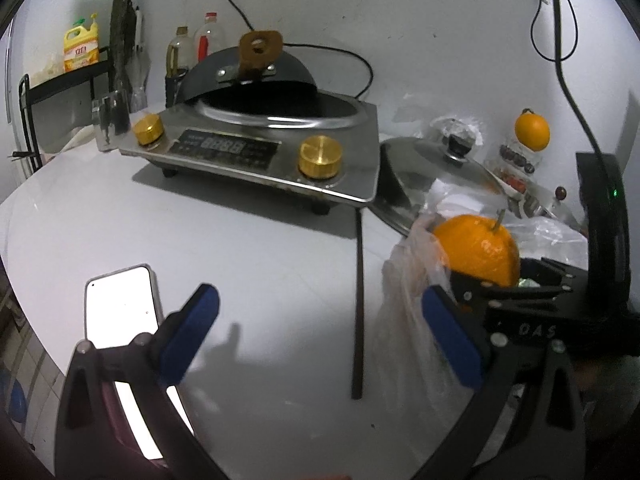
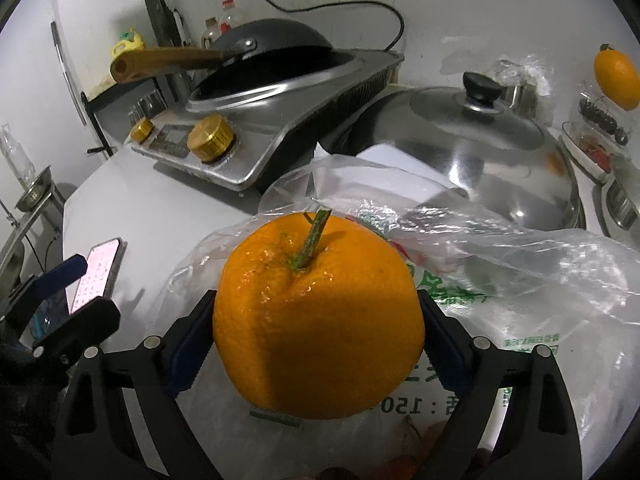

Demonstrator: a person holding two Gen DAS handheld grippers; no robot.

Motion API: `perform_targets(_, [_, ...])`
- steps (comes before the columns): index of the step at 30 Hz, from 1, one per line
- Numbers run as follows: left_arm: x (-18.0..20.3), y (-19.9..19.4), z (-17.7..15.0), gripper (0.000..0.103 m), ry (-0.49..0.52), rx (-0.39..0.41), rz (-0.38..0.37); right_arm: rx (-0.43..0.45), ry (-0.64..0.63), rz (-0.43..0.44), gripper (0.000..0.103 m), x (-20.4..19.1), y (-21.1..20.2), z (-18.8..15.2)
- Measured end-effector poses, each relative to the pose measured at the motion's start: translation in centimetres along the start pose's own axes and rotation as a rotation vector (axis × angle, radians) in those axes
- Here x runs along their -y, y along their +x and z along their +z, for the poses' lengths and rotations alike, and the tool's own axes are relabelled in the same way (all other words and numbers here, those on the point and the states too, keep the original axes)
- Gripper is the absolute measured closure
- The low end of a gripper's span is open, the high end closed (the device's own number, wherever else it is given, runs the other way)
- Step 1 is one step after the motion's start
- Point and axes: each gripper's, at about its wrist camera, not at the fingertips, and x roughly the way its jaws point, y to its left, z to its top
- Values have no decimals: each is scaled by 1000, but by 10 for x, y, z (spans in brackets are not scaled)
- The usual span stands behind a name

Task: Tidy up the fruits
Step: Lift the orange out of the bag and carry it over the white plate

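My right gripper (image 2: 318,320) is shut on a large orange (image 2: 316,316) with a green stem, held above a clear plastic bag (image 2: 500,280). The left wrist view shows the same orange (image 1: 478,250) gripped by the right gripper (image 1: 516,284) over the bag (image 1: 404,300). My left gripper (image 1: 320,336) is open and empty above the white table (image 1: 260,260), just left of the bag. A second orange (image 1: 532,130) sits at the back right on a fruit container (image 1: 516,160); it also shows in the right wrist view (image 2: 616,80).
An induction cooker (image 1: 256,148) with a black wok (image 1: 256,76) stands at the back. A steel pot lid (image 2: 480,140) lies right of it. A lit phone (image 1: 120,308) lies at the table's left edge. A dark stick (image 1: 358,300) lies on the table.
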Motion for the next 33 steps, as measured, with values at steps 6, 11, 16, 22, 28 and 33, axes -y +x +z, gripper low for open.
perform_targets(6, [8, -10, 1, 1, 10, 15, -4, 29, 11, -3, 9, 3, -24, 2])
perform_targets(11, [18, -22, 0, 1, 25, 31, -6, 65, 20, -1, 9, 5, -47, 2])
perform_targets(16, [29, -36, 3, 1, 41, 55, -5, 101, 30, -3, 9, 8, -71, -2])
perform_targets(22, [47, -48, 4, 1, 69, 72, -14, 133, 47, -15, 9, 18, -97, -11])
perform_targets(28, [66, -58, 5, 1, 87, 80, -25, 161, 71, -24, 9, 29, -120, -19])
perform_targets(33, [84, -64, 6, 1, 112, 87, -32, 194, 86, -33, 9, 41, -141, -27])
